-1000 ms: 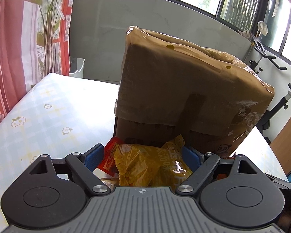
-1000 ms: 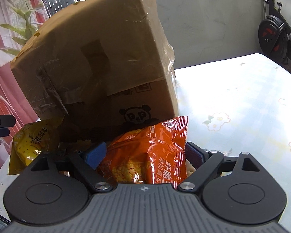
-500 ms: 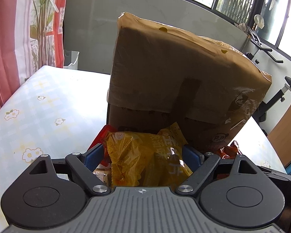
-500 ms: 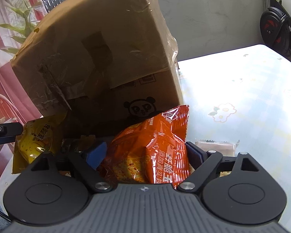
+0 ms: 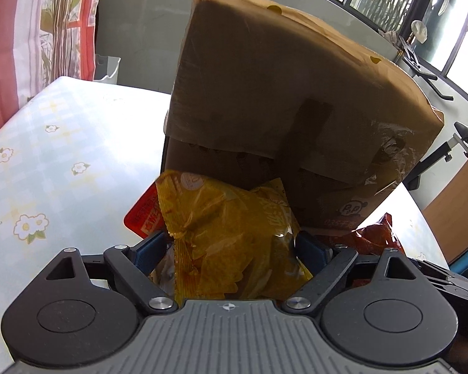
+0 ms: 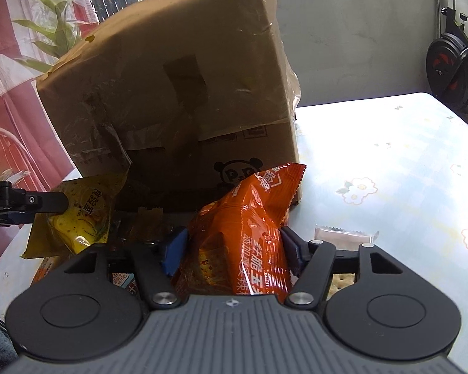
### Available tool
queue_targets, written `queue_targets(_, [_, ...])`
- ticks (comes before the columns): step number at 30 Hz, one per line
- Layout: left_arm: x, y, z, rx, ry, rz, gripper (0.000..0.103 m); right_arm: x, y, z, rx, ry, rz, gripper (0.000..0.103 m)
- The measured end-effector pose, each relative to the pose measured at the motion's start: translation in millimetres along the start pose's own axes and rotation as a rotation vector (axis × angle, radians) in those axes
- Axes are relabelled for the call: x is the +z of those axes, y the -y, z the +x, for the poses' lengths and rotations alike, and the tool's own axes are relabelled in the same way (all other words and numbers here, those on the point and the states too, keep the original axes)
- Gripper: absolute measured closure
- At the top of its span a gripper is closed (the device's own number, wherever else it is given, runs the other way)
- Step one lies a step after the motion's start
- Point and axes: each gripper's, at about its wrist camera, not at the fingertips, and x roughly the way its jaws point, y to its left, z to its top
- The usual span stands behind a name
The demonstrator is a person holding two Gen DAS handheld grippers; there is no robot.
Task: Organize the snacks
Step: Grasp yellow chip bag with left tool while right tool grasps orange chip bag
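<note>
A yellow snack bag (image 5: 234, 237) sits between the blue pads of my left gripper (image 5: 231, 246). Its jaws are opening slightly, and the bag still hangs lifted from them. In the right wrist view the same yellow bag (image 6: 78, 218) dangles from a left finger (image 6: 31, 202). My right gripper (image 6: 232, 246) is closing on an orange snack bag (image 6: 249, 227), and its pads squeeze the crumpled sides. A brown cardboard box (image 5: 280, 109) with a panda print stands just ahead of both grippers, its flap raised over the opening (image 6: 171, 93).
A red packet (image 5: 143, 215) lies under the yellow bag. A small clear-wrapped biscuit (image 6: 346, 237) lies on the floral tablecloth (image 6: 390, 171) to the right. More packets lie at the box mouth. Curtains hang left, and an exercise bike (image 6: 449, 68) stands behind.
The right jaws have narrowed onto the orange bag, which now stands crumpled between the pads. The left gripper dipped with the yellow bag, and the box looms larger.
</note>
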Motion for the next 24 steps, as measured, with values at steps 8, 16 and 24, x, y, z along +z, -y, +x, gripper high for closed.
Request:
queue_targets(8, [-5, -7, 5, -0.082, 0.009, -0.044, 0.028, 2, -1, 1, 0.005, -0.007, -0.005, 0.038])
queue_targets(16, [-3, -2, -11, -0.115, 0.063, -0.021, 0.033, 4, -6, -1, -0.004, 0.0, -0.037, 0.038])
queue_targets(24, [5, 9, -41, -0.089, 0.149, 0.053, 0.033, 8, -11, -16, -0.004, 0.031, -0.073, 0.043])
